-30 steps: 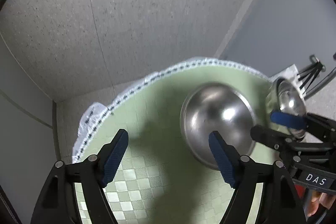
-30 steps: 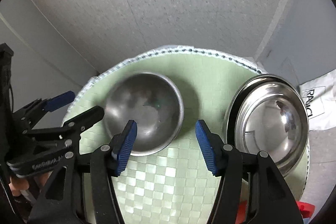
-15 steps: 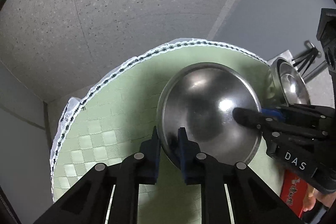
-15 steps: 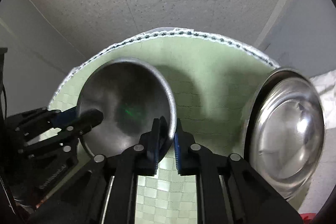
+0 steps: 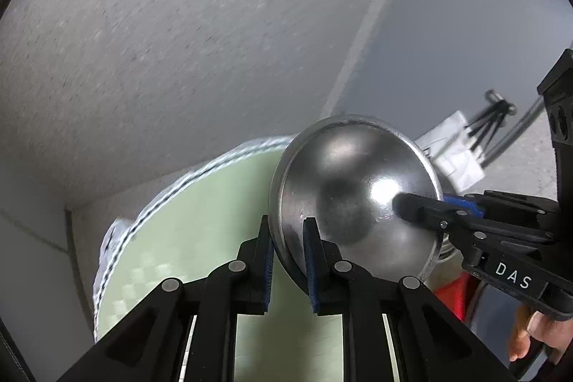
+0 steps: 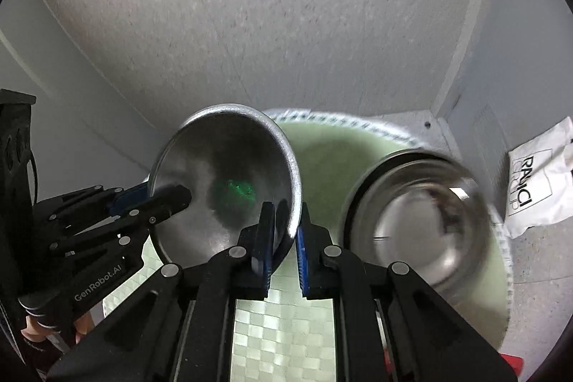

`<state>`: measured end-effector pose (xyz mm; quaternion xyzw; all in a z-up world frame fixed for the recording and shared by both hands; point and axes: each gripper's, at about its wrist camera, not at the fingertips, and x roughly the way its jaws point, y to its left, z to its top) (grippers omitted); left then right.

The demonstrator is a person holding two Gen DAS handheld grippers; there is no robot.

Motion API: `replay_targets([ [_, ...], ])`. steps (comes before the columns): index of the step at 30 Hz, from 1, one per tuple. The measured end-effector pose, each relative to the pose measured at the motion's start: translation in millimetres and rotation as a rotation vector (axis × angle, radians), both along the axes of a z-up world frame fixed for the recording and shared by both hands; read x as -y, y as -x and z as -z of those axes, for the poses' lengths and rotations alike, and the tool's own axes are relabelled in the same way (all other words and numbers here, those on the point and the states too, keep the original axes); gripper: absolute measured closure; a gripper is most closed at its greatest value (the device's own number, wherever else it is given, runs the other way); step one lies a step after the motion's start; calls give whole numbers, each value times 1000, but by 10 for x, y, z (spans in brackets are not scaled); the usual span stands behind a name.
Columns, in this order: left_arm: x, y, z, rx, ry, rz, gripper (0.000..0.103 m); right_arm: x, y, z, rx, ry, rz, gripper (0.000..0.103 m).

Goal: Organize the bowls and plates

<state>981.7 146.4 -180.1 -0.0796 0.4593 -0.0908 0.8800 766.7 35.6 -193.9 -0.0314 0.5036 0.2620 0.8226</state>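
Note:
A steel bowl (image 5: 354,199) is held off the round green mat (image 5: 200,221) by both grippers. My left gripper (image 5: 288,260) is shut on the bowl's left rim. My right gripper (image 6: 283,235) is shut on the bowl's right rim; the bowl (image 6: 229,181) shows tilted toward the camera in the right wrist view. Each gripper appears in the other's view, clamped on the opposite rim. A second, larger steel bowl (image 6: 419,217) sits on the mat's right side.
The green checked mat (image 6: 322,145) has a white patterned edge and lies on a speckled floor near a wall corner. White paper bags (image 6: 537,181) lie to the right. A red packet (image 5: 462,296) lies by the mat. A small black tripod (image 5: 490,117) stands farther off.
Both grippers were open a second ago, closed on opposite rims of the bowl, and have now lifted it off the mat and tilted it.

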Motion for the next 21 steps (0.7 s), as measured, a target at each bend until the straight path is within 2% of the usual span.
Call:
replay_targets([
  [5, 456, -25, -179, 31, -6, 73, 91, 430, 3, -207, 38, -15, 56, 92],
  [9, 786, -91, -152, 26, -10, 122, 91, 800, -10, -240, 41, -14, 106, 92],
  [13, 949, -231, -17, 4, -27, 149, 91, 1075, -86, -123, 13, -25, 144, 92],
  [21, 1211, -510, 312, -67, -71, 170, 91, 1336, -276, 207, -57, -28, 165, 92],
])
